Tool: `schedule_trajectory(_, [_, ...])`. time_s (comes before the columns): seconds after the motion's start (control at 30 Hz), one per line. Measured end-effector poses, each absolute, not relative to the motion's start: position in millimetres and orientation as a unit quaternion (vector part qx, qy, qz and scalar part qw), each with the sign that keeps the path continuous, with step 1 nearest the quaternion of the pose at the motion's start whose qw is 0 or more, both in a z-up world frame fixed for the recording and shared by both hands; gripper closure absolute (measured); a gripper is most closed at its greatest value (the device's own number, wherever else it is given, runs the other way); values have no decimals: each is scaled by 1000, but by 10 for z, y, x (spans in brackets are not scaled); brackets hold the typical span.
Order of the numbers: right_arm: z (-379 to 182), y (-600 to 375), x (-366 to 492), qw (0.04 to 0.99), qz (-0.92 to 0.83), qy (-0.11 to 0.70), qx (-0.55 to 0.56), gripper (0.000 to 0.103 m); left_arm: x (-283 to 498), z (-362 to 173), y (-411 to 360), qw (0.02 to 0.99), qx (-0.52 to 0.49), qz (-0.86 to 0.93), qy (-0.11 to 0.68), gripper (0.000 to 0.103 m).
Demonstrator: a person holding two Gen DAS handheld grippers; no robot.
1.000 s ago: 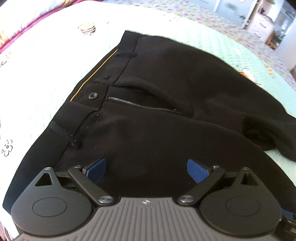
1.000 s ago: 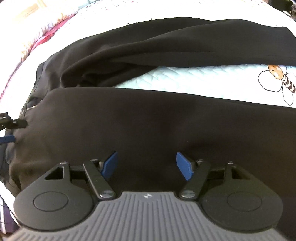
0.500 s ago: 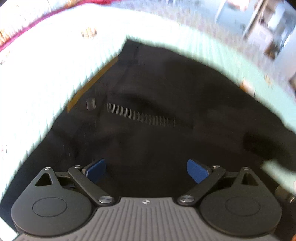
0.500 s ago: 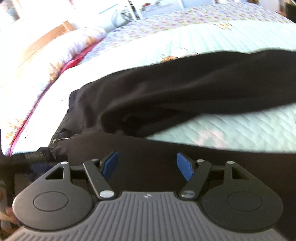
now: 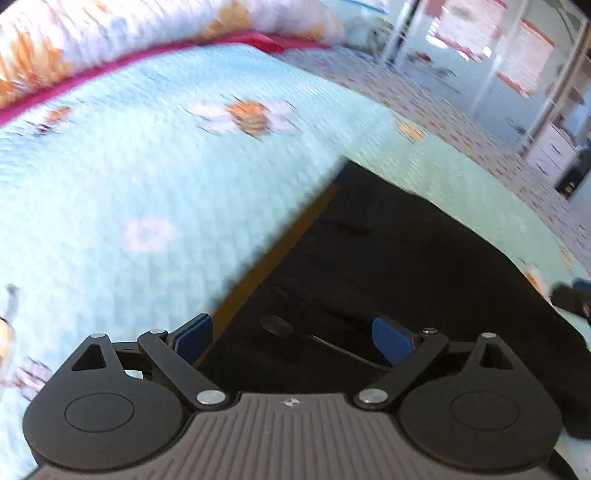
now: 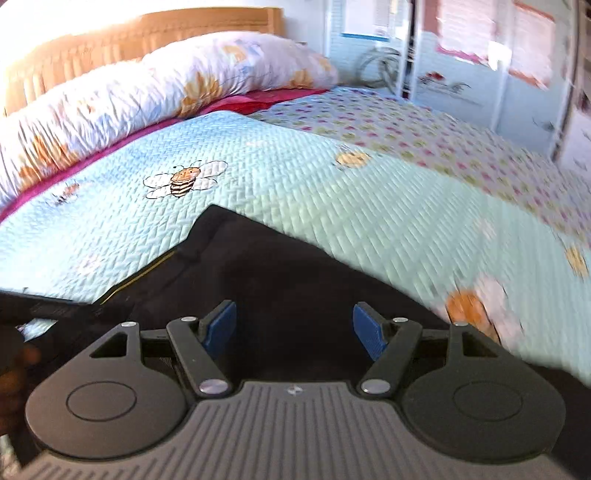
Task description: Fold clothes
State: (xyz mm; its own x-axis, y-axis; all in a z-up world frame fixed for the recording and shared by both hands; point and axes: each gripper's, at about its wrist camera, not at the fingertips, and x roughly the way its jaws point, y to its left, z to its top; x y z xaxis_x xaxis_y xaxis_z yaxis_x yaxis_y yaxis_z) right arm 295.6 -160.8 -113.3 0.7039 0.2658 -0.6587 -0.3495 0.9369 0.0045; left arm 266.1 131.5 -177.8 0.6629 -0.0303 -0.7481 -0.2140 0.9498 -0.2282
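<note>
Black trousers (image 5: 406, 266) lie spread on the bed, on a pale blue-green quilted bedspread (image 5: 147, 177) printed with bees and flowers. The waistband end points toward the head of the bed; a yellow-orange strip (image 5: 273, 258) runs along its edge, and a button (image 5: 277, 325) with the zip line below it shows just ahead of the left gripper (image 5: 291, 338). That gripper stands wide apart, holding nothing, its left blue pad (image 5: 194, 338) over the waistband edge and its right pad over the black cloth. The left view is blurred, so whether the pads touch the fabric cannot be settled. The right gripper (image 6: 295, 328) is likewise spread and empty, above the trousers' black cloth. Its view shows the waistband corner (image 6: 210, 225) lying on the bedspread, close to a printed bee (image 6: 184, 182). A flowered duvet (image 6: 147, 88) is bunched before a wooden headboard (image 6: 140, 29).
</note>
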Motion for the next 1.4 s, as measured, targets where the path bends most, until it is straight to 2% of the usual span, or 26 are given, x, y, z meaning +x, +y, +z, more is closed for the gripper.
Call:
schedule_trajectory(0.37, [-1470, -363, 4557, 876, 259, 372, -162, 32, 2758, -1962, 2196, 888, -231, 100, 385, 7])
schedule_trajectory(0.6, [-1803, -103, 5051, 840, 292, 410, -201, 32, 2849, -2107, 2490, 870, -304, 70, 381, 7])
schedule_trajectory(0.87, [-2012, -108, 5257, 794, 350, 473, -152, 32, 2882, -2169, 2488, 875, -291, 59, 382, 6])
schedule_trajectory(0.93, [-2055, -109, 5263, 784, 362, 485, -141, 43, 2887, -2175, 2490, 876, -291, 60, 381, 6])
schedule_trajectory(1.0, [-2013, -101, 5161, 792, 355, 473, -154, 63, 2883, -2173, 2500, 876, -294, 58, 379, 6])
schedule_trajectory(1.07, [-1949, -48, 4963, 805, 337, 447, -197, 81, 2879, -2178, 2519, 874, -300, 58, 377, 6])
schedule_trajectory(1.1, [-1894, -15, 4797, 816, 322, 426, -220, 85, 2875, -2177, 2526, 874, -303, 58, 376, 6])
schedule_trajectory(1.23, [-1711, 145, 4071, 843, 270, 322, -336, 89, 2853, -2152, 2547, 874, -306, 58, 374, 6])
schedule_trajectory(1.4, [-1834, 332, 3141, 790, 220, 66, -568, 91, 2810, -2116, 2606, 871, -318, 65, 368, 6])
